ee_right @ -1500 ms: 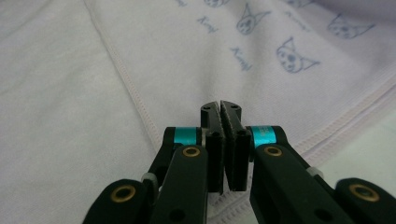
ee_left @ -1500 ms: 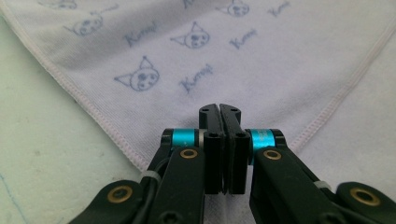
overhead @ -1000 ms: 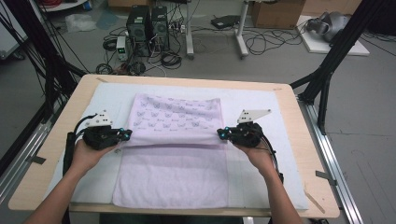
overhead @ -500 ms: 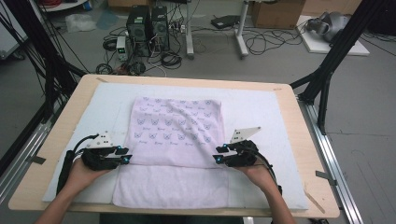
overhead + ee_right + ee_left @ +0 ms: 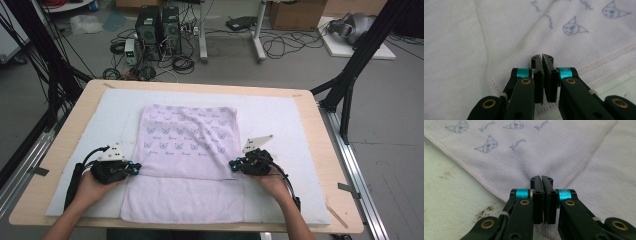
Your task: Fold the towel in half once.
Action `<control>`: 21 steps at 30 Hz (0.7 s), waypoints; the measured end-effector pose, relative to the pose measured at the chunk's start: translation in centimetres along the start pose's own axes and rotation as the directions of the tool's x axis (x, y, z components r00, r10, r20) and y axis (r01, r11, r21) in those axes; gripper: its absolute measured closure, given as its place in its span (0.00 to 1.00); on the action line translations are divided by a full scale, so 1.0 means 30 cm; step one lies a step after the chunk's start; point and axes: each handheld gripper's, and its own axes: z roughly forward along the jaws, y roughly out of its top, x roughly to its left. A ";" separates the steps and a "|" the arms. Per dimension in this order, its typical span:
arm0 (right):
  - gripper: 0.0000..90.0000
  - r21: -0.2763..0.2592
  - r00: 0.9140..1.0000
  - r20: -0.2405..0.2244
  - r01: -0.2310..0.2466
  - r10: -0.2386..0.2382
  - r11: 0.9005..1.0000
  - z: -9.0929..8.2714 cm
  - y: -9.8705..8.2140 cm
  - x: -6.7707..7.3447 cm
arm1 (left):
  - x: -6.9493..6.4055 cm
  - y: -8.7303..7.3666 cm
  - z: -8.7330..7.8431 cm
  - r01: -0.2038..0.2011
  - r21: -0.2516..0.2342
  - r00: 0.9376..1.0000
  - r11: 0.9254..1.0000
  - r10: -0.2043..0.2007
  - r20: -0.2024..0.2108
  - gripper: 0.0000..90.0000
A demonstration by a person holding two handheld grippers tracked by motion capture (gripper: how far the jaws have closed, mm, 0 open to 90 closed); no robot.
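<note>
The left gripper point(image 5: 134, 167) and right gripper point(image 5: 234, 164) we kept closed, each pinching a hemmed corner of the soft, cat-printed terry towel point(image 5: 187, 137).

The towel point(image 5: 187, 150) is made of soft, matt terry cloth, pale lilac, printed with faint cat faces and edged with a stitched hem. The white mat point(image 5: 280, 115) under it is seen as a fuzzy, matt fabric, stained in places. The worktop point(image 5: 330, 150) is formed of pale, smooth wood. The left tongs point(image 5: 541, 180) and right tongs point(image 5: 542, 58) are built of matt black plastic, fitted with glossy teal metal sleeves and brass-coloured rivets.
</note>
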 end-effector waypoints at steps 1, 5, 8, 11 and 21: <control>0.98 -0.019 1.000 -0.001 -0.004 0.004 1.000 -0.010 0.002 0.002 | -0.001 0.003 -0.007 0.005 -0.007 1.000 1.000 -0.005 -0.001 0.97; 0.98 -0.096 1.000 0.003 0.007 -0.007 0.995 -0.066 0.016 0.012 | -0.005 0.027 -0.044 0.004 -0.042 1.000 0.999 -0.004 -0.002 0.97; 0.98 -0.119 1.000 0.010 0.012 -0.011 0.993 -0.107 0.017 0.022 | -0.017 0.040 -0.079 0.002 -0.063 1.000 0.998 -0.002 -0.003 0.97; 0.98 -0.138 1.000 0.005 0.011 -0.010 0.990 -0.141 0.014 0.038 | -0.035 0.044 -0.116 -0.005 -0.078 1.000 0.997 0.004 -0.010 0.97; 0.95 -0.137 0.998 -0.027 0.056 -0.060 0.989 -0.227 -0.033 0.147 | -0.157 -0.018 -0.202 -0.061 -0.119 0.998 0.991 0.064 0.023 0.93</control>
